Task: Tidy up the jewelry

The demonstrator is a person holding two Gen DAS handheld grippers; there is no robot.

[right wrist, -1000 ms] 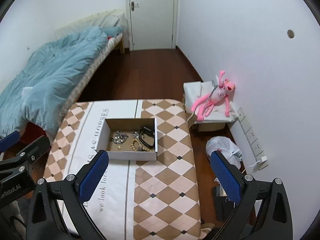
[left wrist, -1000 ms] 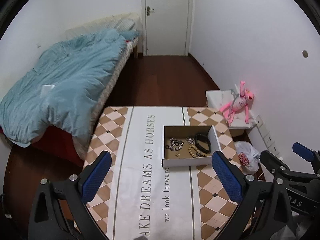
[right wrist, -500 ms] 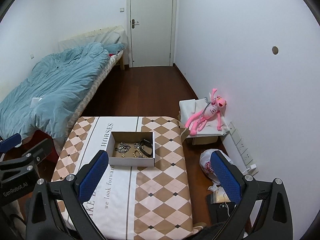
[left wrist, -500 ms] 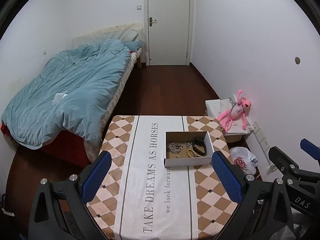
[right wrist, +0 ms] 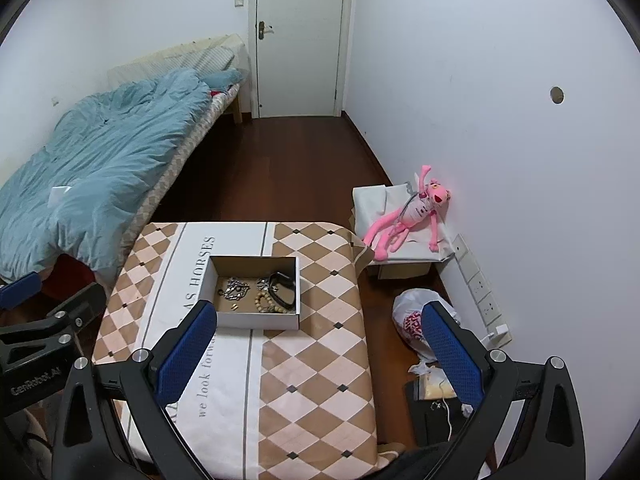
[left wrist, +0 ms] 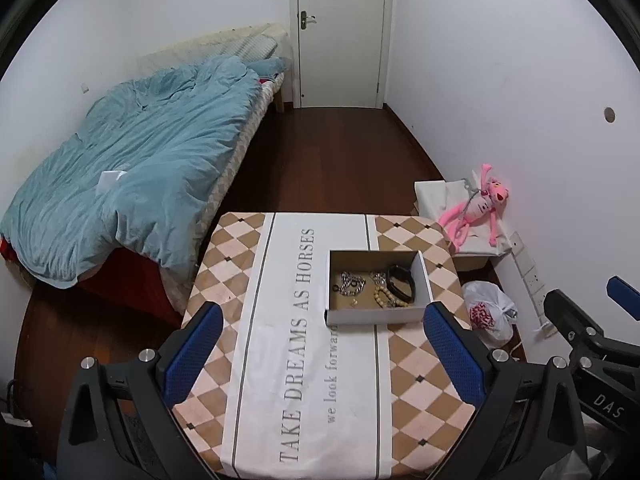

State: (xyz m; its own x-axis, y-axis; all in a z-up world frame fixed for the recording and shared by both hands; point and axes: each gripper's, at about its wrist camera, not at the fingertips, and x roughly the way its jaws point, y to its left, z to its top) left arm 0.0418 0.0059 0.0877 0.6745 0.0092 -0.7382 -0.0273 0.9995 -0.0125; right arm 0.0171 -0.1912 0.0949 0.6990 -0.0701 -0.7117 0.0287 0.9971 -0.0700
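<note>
A shallow cardboard box (left wrist: 374,316) (right wrist: 260,320) sits on the table (left wrist: 304,380) (right wrist: 316,360) with the checked cloth. Inside lie a silver chain (left wrist: 351,282) (right wrist: 235,290), a wooden bead bracelet (left wrist: 385,297) (right wrist: 267,303) and a black band (left wrist: 401,282) (right wrist: 282,289). My left gripper (left wrist: 320,344) is open and empty, held high above the table's near side. My right gripper (right wrist: 320,344) is open and empty, also high, over the table's right edge. Each gripper shows at the edge of the other's view.
A bed with a blue duvet (left wrist: 140,184) stands left. A pink plush toy (left wrist: 476,212) lies on a white box by the right wall. A plastic bag (left wrist: 488,312) and wall sockets (left wrist: 528,272) are on the right. A closed door (left wrist: 340,32) is at the far end.
Both grippers rose and pulled back from the table, then came slightly closer again. The box and jewelry have not moved. Both grippers stay open.
</note>
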